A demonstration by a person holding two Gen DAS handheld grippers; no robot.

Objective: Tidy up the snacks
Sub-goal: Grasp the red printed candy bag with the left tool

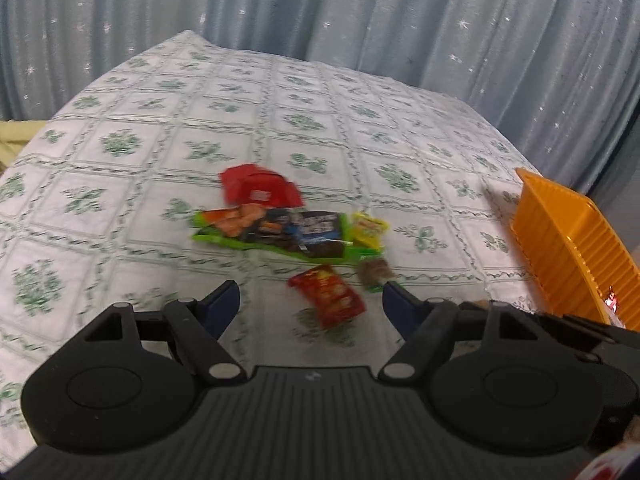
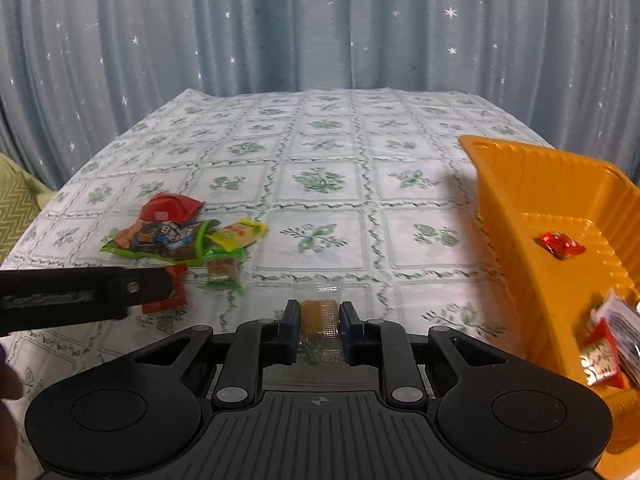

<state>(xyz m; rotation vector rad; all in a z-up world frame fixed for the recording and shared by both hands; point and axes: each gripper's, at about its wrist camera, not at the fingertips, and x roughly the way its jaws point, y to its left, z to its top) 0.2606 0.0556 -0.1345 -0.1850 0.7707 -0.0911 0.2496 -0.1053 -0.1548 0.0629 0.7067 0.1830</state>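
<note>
Snack pile [image 2: 180, 240] lay centre-left on cloth. Left gripper [image 1: 311, 300] hung wide open above red packet [image 1: 327, 295], holding nothing. Right gripper [image 2: 319, 320] pinched clear-wrapped candy [image 2: 319, 317], lower centre. Orange tray [image 2: 532, 216] stood at right. Risk: slick wrapper could slip free before reaching it.

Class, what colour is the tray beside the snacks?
Orange tray, clearest in the right wrist view.

The tablecloth [image 2: 328, 152] is white with green floral squares. The curtain [image 2: 320, 24] is grey-blue with white stars. The tray [image 2: 516, 184] is orange. 1 packet [image 1: 256, 190] is red, another [image 1: 368, 230] yellow.
</note>
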